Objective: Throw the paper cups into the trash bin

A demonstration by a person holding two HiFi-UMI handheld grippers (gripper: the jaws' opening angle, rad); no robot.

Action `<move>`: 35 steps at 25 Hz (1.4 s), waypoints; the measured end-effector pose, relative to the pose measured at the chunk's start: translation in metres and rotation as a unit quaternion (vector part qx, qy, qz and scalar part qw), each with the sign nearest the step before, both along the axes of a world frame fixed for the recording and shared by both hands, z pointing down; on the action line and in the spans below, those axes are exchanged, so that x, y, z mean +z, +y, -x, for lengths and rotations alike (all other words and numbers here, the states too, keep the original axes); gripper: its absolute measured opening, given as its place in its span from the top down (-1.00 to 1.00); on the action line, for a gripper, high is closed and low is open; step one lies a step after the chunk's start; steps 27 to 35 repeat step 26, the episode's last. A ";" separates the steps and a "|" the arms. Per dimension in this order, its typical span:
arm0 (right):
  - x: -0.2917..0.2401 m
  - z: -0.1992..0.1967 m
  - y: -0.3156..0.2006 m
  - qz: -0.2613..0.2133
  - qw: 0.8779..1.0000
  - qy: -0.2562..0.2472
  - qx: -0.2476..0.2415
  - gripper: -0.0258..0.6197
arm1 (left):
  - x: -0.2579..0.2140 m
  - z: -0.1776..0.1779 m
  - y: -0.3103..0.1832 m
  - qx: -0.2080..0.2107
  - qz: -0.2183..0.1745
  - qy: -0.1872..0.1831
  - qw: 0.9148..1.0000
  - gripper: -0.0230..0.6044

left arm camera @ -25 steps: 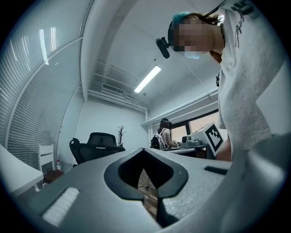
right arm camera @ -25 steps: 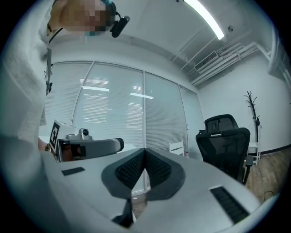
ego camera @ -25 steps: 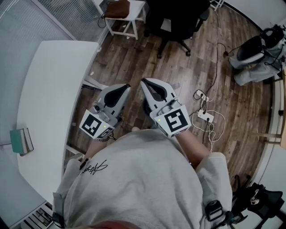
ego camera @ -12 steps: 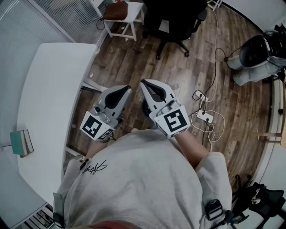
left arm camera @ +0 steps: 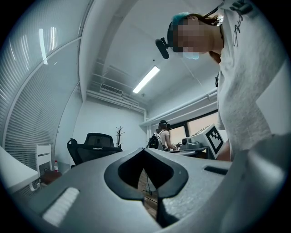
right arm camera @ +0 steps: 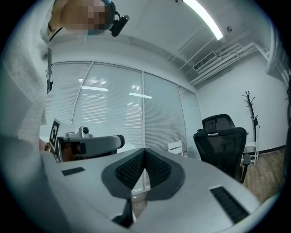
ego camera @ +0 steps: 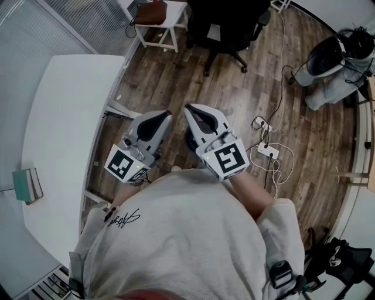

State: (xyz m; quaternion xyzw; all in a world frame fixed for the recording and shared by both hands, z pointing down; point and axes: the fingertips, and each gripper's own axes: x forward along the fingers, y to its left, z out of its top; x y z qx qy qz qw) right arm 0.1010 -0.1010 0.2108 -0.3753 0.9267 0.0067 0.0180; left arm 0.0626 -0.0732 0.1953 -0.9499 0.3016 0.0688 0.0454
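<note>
The left gripper (left arm camera: 143,151) has its jaws pressed together at the tips and pinches nothing. Only a strip of wooden floor (ego camera: 234,94) shows through the dark hollow behind them. The right gripper (right arm camera: 145,150) is closed the same way, its ribbed pads meeting tip to tip with nothing between them. The two are held side by side just in front of the person's grey shirt (ego camera: 187,234). Their tips lean toward each other, near but apart.

Just off the right gripper's outer side, a white power strip (ego camera: 268,151) lies on the floor among loose cables. Off the left gripper's outer side stands a white table (ego camera: 64,117), with a teal book (ego camera: 26,184) on it, well apart from that gripper. Ahead of both tips is a black office chair (ego camera: 228,23), and beside it a white stool (ego camera: 176,26) carrying a brown bag (ego camera: 153,12).

Far ahead and out to the right of the right gripper, well apart from it, sits a dark-mouthed container (ego camera: 321,61) wrapped in white. I cannot tell whether it is the trash bin. A paper cup cannot be made out in any of these views.
</note>
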 end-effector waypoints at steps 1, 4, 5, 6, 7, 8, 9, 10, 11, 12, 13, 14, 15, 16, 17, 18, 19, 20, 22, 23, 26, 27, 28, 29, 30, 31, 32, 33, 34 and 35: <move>0.001 -0.001 0.001 0.002 1.000 0.001 0.001 0.89 | 0.000 -0.001 0.000 0.001 0.000 0.000 1.000 0.95; 0.000 -0.004 0.000 0.001 1.000 0.000 0.003 0.89 | 0.002 0.000 0.000 0.002 0.004 0.001 1.000 0.95; -0.001 -0.005 -0.001 0.002 1.000 -0.002 0.004 0.89 | 0.003 0.002 -0.001 0.001 0.006 0.001 1.000 0.95; -0.001 -0.005 -0.001 0.003 1.000 -0.004 0.005 0.89 | 0.003 0.004 -0.003 -0.001 0.007 0.002 1.000 0.95; -0.002 -0.005 -0.002 0.004 1.000 -0.007 0.006 0.89 | 0.003 0.006 -0.004 -0.004 0.007 0.002 1.000 0.95; -0.002 -0.005 -0.002 0.004 1.000 -0.009 0.007 0.89 | 0.003 0.008 -0.005 -0.007 0.007 0.003 1.000 0.95; -0.002 -0.005 -0.002 0.005 1.000 -0.011 0.008 0.89 | 0.002 0.010 -0.005 -0.009 0.005 0.004 1.000 0.95; -0.002 -0.005 -0.002 0.005 1.000 -0.012 0.008 0.89 | 0.001 0.010 -0.005 -0.009 0.003 0.004 1.000 0.95; -0.003 -0.005 -0.002 0.005 1.000 -0.013 0.008 0.89 | 0.000 0.009 -0.004 -0.009 0.000 0.003 1.000 0.95; -0.003 -0.004 -0.002 0.005 1.000 -0.014 0.007 0.89 | -0.001 0.008 -0.005 -0.008 -0.002 0.003 1.000 0.95; -0.004 -0.003 -0.002 0.004 1.000 -0.014 0.005 0.89 | -0.002 0.008 -0.006 -0.007 -0.003 0.002 1.000 0.95; -0.005 -0.003 -0.003 0.002 1.000 -0.013 0.004 0.89 | -0.002 0.007 -0.006 -0.006 -0.004 0.002 1.000 0.95; -0.005 -0.002 -0.003 0.001 1.000 -0.013 0.002 0.89 | -0.003 0.007 -0.007 -0.006 -0.005 0.003 1.000 0.95; -0.006 -0.001 -0.003 0.001 1.000 -0.012 0.001 0.89 | -0.003 0.007 -0.008 -0.006 -0.005 0.004 1.000 0.95; -0.006 0.000 -0.003 0.002 1.000 -0.012 0.001 0.89 | -0.004 0.007 -0.008 -0.006 -0.005 0.005 1.000 0.95; -0.007 0.000 -0.004 0.002 1.000 -0.012 0.000 0.89 | -0.005 0.007 -0.008 -0.006 -0.006 0.006 1.000 0.95; -0.007 0.000 -0.004 0.002 1.000 -0.012 0.001 0.89 | -0.005 0.007 -0.009 -0.005 -0.006 0.007 1.000 0.95; -0.008 0.000 -0.005 0.002 1.000 -0.012 0.001 0.90 | -0.006 0.007 -0.009 -0.005 -0.006 0.006 1.000 0.95; -0.010 0.000 -0.008 0.001 1.000 -0.014 0.004 0.89 | -0.006 0.007 -0.011 -0.003 -0.006 0.006 1.000 0.95; -0.009 0.000 -0.009 0.001 1.000 -0.015 0.005 0.89 | -0.005 0.007 -0.011 -0.003 -0.005 0.006 1.000 0.95; -0.006 0.001 -0.011 0.004 1.000 -0.019 0.006 0.89 | -0.004 0.009 -0.012 -0.003 -0.004 0.005 1.000 0.95; -0.006 0.001 -0.011 0.004 1.000 -0.019 0.006 0.89 | -0.004 0.009 -0.012 -0.003 -0.004 0.005 1.000 0.95; -0.006 0.001 -0.011 0.004 1.000 -0.019 0.006 0.89 | -0.004 0.009 -0.012 -0.003 -0.004 0.005 1.000 0.95; -0.006 0.001 -0.011 0.004 1.000 -0.019 0.006 0.89 | -0.004 0.009 -0.012 -0.003 -0.004 0.005 1.000 0.95; -0.006 0.001 -0.011 0.004 1.000 -0.019 0.006 0.89 | -0.004 0.009 -0.012 -0.003 -0.004 0.005 1.000 0.95; -0.006 0.001 -0.011 0.004 1.000 -0.019 0.006 0.89 | -0.004 0.009 -0.012 -0.003 -0.004 0.005 1.000 0.95; -0.006 0.001 -0.011 0.004 1.000 -0.019 0.006 0.89 | -0.004 0.009 -0.012 -0.003 -0.004 0.005 1.000 0.95; -0.006 0.001 -0.011 0.004 1.000 -0.019 0.006 0.89 | -0.004 0.009 -0.012 -0.003 -0.004 0.005 1.000 0.95; -0.006 0.001 -0.011 0.004 1.000 -0.019 0.006 0.89 | -0.004 0.009 -0.012 -0.003 -0.004 0.005 1.000 0.95; -0.006 0.001 -0.011 0.004 1.000 -0.019 0.006 0.89 | -0.004 0.009 -0.012 -0.003 -0.004 0.005 1.000 0.95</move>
